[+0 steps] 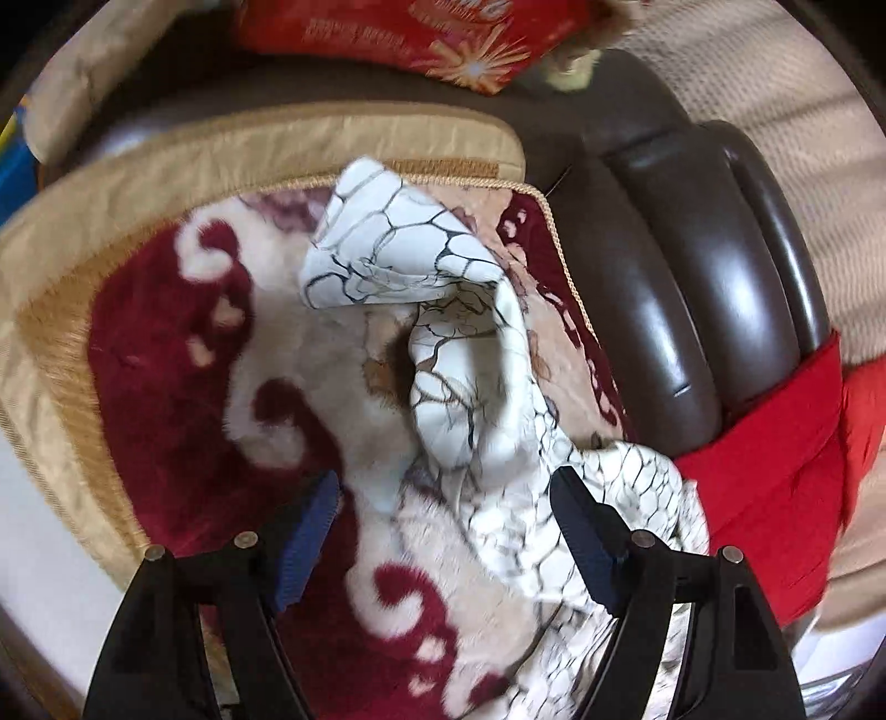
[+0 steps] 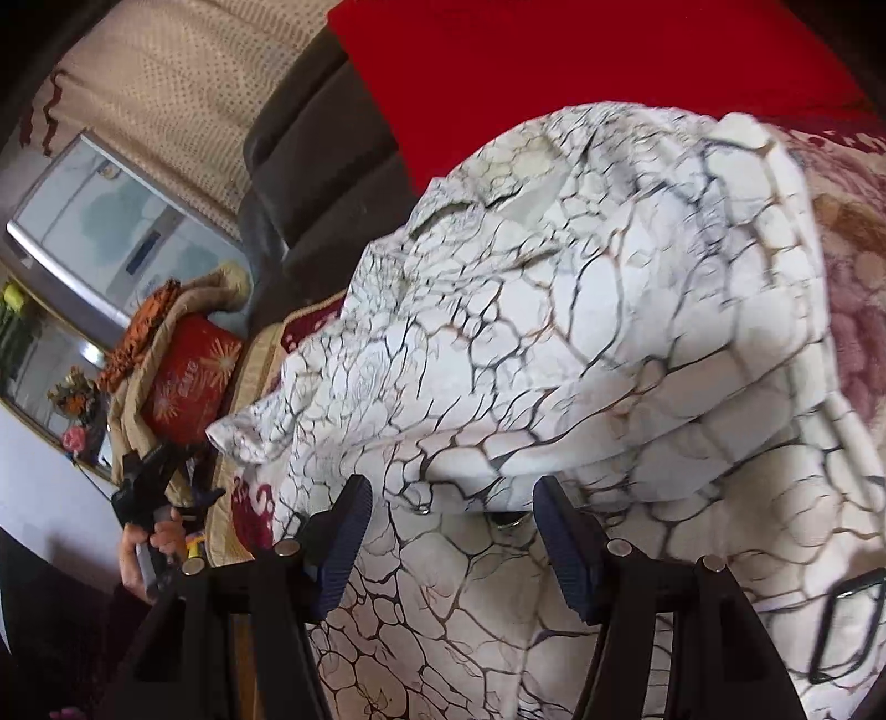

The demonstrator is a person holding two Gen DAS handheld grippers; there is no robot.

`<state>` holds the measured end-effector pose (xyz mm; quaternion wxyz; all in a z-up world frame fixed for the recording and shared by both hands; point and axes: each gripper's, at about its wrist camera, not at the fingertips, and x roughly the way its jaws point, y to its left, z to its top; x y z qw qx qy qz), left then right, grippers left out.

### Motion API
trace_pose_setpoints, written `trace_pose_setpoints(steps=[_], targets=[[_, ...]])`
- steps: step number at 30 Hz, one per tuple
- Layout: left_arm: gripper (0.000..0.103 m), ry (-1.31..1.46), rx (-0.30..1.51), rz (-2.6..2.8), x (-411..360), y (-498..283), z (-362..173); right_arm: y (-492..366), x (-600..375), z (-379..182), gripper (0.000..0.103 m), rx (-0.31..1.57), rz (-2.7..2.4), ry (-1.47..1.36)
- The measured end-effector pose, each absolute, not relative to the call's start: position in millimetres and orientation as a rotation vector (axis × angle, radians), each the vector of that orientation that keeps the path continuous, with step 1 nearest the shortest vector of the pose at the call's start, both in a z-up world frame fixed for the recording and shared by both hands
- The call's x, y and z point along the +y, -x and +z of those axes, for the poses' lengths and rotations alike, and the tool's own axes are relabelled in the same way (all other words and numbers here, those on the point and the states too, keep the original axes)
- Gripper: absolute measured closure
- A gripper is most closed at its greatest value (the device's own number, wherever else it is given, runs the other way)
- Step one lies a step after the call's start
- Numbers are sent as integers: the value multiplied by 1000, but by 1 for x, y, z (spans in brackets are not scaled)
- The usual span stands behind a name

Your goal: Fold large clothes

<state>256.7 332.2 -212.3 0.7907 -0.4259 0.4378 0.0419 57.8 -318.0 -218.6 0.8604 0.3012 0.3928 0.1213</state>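
Observation:
A white garment with a black crackle print [image 1: 465, 343] lies crumpled on a red-and-cream plush blanket [image 1: 166, 360] on a sofa. In the left wrist view one sleeve runs from the upper middle down to the lower right. My left gripper [image 1: 446, 520] hangs open over it; blanket and a strip of the garment show between its blue pads [image 1: 307, 531], and nothing is pinched. In the right wrist view the garment [image 2: 581, 310] fills the frame in a heap. My right gripper [image 2: 454, 531] is open just over a fold of it, with its pads clear of the cloth.
A brown leather sofa arm [image 1: 692, 277] borders the blanket on the right, with a red cloth [image 1: 775, 487] draped over it. A red cushion with gold print [image 1: 415, 39] lies at the back. A person's hand [image 2: 160, 545] is at the left edge of the right wrist view.

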Motion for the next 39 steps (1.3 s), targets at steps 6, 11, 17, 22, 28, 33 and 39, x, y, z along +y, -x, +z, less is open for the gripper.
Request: trace_pose_setpoints(steps=[6,11,17,22,28,33,39], targets=[[24,974,873,73,336,-289,-213,-64,-312,-221,38,836,242,-600],[30,961,895,90,338,-318,-223,-68,-313,-223,38,842,227,-607],[99,687,948,99,307,-329,-205,-64,-314,-218,38,820,222,-594],[99,386,772,-62,230,-305,-122,-60,-324,-212,38,785,214,-621],[99,78,640,-328,107,-260,-38,-47,-340,-203,38,736,208,-660],[98,-161,611,-592,-11,-202,-11,-32,-363,-194,38,680,186,-704],[40,-360,645,-778,-97,-151,-27,-15,-396,-192,38,641,150,-770]])
